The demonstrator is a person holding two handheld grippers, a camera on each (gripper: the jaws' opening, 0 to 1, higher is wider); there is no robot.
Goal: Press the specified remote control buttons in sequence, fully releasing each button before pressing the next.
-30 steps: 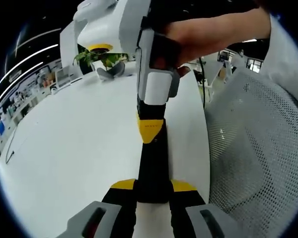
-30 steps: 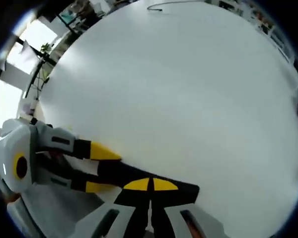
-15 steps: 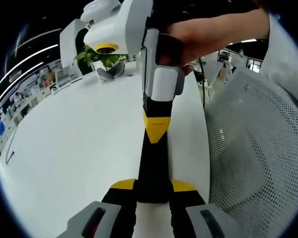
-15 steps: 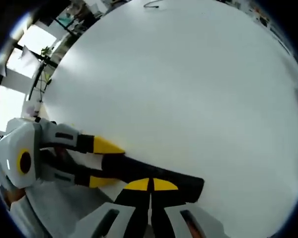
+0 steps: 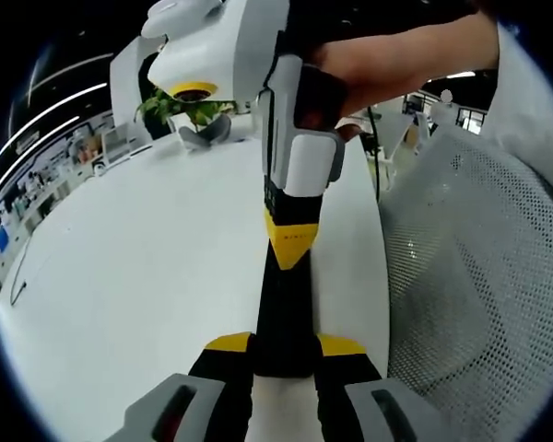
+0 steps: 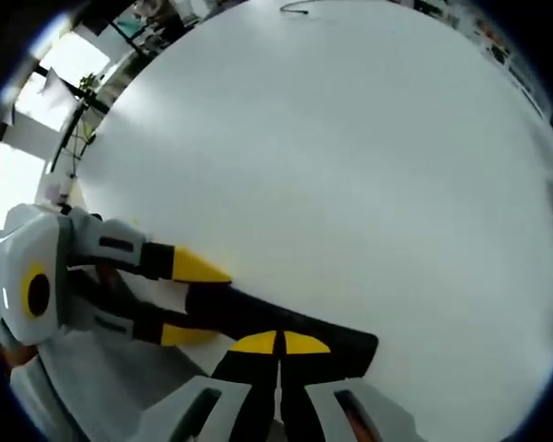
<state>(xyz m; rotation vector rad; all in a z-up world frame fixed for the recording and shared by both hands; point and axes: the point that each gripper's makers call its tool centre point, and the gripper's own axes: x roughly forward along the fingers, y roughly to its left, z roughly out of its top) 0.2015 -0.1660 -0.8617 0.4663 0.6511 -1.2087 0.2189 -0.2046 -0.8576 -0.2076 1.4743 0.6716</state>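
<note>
A long black remote control (image 5: 282, 308) sticks out over the white table (image 5: 138, 267), and my left gripper (image 5: 284, 346) is shut on its near end. My right gripper (image 5: 290, 243), held by a person's hand (image 5: 387, 55), comes down from above. Its jaws are shut and its yellow tip rests on the remote's top face. In the right gripper view my right gripper (image 6: 278, 343) is shut, with its tips on the remote control (image 6: 346, 348). There the left gripper (image 6: 192, 300) clamps the remote from the left. The buttons are hidden.
A white mesh chair back (image 5: 484, 276) stands close on the right of the table edge. A potted plant (image 5: 192, 109) and a grey object stand at the table's far end. A thin cable (image 6: 304, 7) lies on the table (image 6: 350, 166).
The right gripper's yellow tip has shifted slightly on the remote and sits a little lower than half a second ago. The left gripper's hold on the remote is unchanged.
</note>
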